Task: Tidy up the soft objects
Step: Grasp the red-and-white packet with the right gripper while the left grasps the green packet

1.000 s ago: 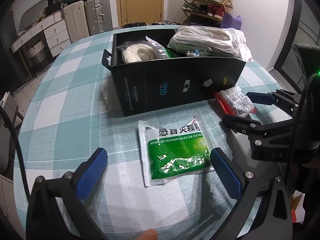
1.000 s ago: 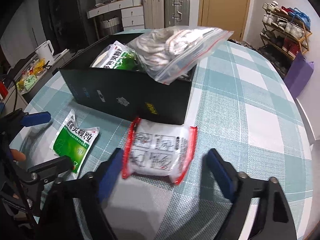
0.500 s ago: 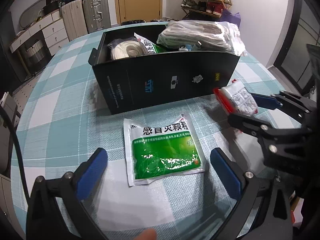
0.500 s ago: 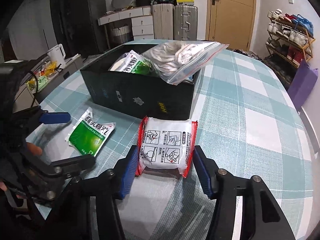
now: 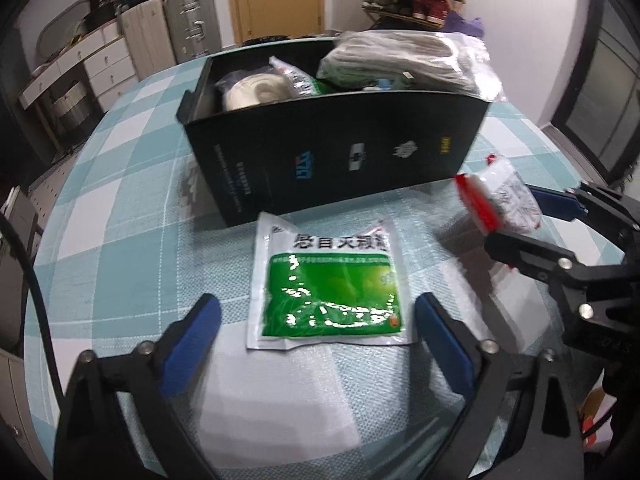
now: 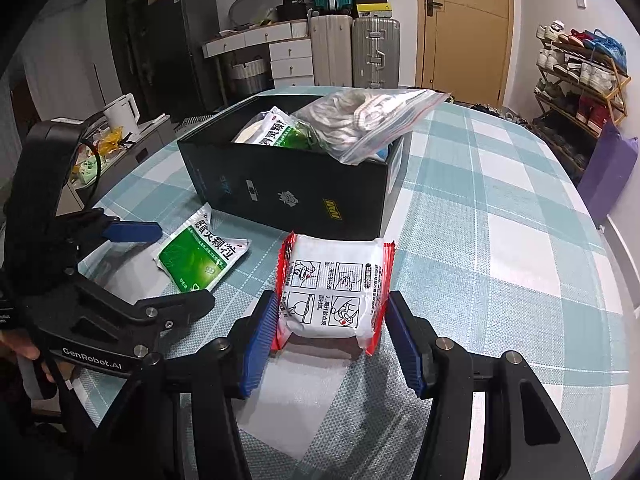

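A green medicine packet (image 5: 328, 284) lies flat on the checked table, just in front of the black box (image 5: 340, 148). My left gripper (image 5: 316, 336) straddles its near end. The jaws are closing, and both pads stand clear of the packet's edges. My right gripper (image 6: 332, 340) is shut on a white packet with red ends (image 6: 332, 292), held slightly off the cloth beside the box (image 6: 288, 184). In the left wrist view that packet (image 5: 500, 196) hangs in the right gripper (image 5: 516, 220) at the right. The green packet (image 6: 200, 260) also shows left of the held one.
The box holds a zip bag of white cord (image 6: 368, 120), a white roll (image 5: 252, 88) and another green packet (image 6: 276, 132). Beyond the round table (image 6: 500, 240) are suitcases (image 6: 352, 52), a drawer unit (image 6: 288, 60), a shoe rack (image 6: 580, 76) and a kettle (image 6: 120, 112).
My right gripper has shut on the white packet and raised it slightly off the table. The left jaws have narrowed a little around the green packet, which still lies flat.
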A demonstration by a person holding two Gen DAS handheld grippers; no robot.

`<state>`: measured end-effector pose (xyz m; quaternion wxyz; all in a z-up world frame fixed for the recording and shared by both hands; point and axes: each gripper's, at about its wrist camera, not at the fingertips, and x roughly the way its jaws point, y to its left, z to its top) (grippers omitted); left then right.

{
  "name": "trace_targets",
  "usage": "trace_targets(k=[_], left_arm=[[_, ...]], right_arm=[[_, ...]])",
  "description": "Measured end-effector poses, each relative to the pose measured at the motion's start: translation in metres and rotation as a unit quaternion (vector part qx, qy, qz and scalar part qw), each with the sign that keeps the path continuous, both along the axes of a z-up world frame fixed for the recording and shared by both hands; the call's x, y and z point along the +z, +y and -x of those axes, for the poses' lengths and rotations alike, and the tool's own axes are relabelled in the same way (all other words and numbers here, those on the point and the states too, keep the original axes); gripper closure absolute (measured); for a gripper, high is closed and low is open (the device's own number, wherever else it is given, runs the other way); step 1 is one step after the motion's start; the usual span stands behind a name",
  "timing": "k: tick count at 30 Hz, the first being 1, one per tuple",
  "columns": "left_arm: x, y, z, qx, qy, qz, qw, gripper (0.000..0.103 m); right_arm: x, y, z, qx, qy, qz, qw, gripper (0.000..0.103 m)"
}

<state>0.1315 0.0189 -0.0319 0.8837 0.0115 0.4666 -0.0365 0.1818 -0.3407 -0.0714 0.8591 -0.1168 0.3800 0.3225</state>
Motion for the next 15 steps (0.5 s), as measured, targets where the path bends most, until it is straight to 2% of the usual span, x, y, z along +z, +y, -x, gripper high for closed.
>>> trace_targets(k=[1, 3, 7, 11, 15], left_arm=[[0.001, -0.0012, 0.0011, -0.007, -0.003, 0.0, 1.0, 0.016], [0.0033, -0.0026, 0.0022, -0.014, -0.008, 0.0, 0.9999, 0.028], [0.0058, -0.0016, 0.0032, -0.015, -0.014, 0.003, 0.9998, 0.036], [0.0088, 0.0024, 0.0045, -0.015, -0.022, 0.017, 0.9995, 0.051], [0.0098, 0.0054, 0.0037, -0.013, -0.022, 0.028, 0.9993, 0.053]], right_arm=[[0.0, 0.0003, 0.0003, 0.002, 0.0, 0.0, 1.0, 0.048], [0.0006, 0.001, 0.0011, 0.003, 0.0, 0.0, 1.0, 0.048], [0.0019, 0.0014, 0.0024, 0.006, -0.002, 0.002, 1.0, 0.047], [0.0027, 0.0013, 0.0028, 0.009, -0.004, 0.004, 1.0, 0.047], [0.0033, 0.0009, 0.0033, 0.009, -0.004, 0.004, 1.0, 0.047]])
